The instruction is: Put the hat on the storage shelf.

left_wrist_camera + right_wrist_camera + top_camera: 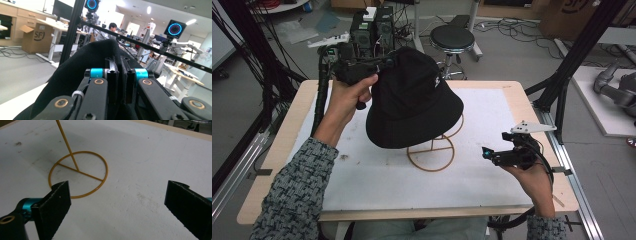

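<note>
A black bucket hat sits tilted over a gold wire stand in the middle of the white mat. My left gripper is shut on the hat's crown at its upper left. In the left gripper view the jaws press together with the black hat fabric pinched between them. My right gripper hovers low at the right of the stand, open, with nothing between its pads. The stand's ring base and upright rod lie ahead of it on the mat.
The white mat covers a wooden table. Behind the table stand a black stool, cables and equipment. A black frame post rises at the right edge.
</note>
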A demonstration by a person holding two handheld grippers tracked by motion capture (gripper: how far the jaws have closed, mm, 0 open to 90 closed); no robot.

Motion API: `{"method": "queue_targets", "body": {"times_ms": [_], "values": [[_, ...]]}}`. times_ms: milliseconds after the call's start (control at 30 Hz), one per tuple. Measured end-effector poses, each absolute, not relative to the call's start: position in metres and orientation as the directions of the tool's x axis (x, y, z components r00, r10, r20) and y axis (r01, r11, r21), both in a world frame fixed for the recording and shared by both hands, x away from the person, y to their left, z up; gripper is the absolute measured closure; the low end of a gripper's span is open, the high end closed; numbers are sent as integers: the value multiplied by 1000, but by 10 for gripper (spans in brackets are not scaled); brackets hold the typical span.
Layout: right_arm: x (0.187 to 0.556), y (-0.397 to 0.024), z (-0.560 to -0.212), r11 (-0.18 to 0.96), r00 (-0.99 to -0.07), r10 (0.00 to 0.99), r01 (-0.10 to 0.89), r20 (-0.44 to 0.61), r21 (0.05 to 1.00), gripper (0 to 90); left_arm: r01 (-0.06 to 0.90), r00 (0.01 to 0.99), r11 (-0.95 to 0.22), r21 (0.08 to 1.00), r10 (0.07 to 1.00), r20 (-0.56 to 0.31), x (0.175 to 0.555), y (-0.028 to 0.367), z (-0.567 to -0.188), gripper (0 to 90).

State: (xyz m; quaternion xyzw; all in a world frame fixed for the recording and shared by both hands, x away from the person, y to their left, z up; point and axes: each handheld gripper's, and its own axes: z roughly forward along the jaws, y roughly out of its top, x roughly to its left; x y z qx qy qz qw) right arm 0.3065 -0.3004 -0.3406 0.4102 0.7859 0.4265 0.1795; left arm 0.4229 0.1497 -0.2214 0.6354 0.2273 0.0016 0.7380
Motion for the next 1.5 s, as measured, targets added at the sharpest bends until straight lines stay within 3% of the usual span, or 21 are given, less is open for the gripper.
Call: {"method": "queue_targets", "body": {"times_ms": [767, 1500], "values": [[307, -299, -343, 307, -603, 795, 495, 67, 813, 65, 312, 915, 75, 947, 243, -321, 419, 107, -241, 856], [307, -302, -342, 300, -597, 799, 500, 72, 812, 65, 292, 929, -16, 956, 245, -279, 411, 93, -252, 843]]}}
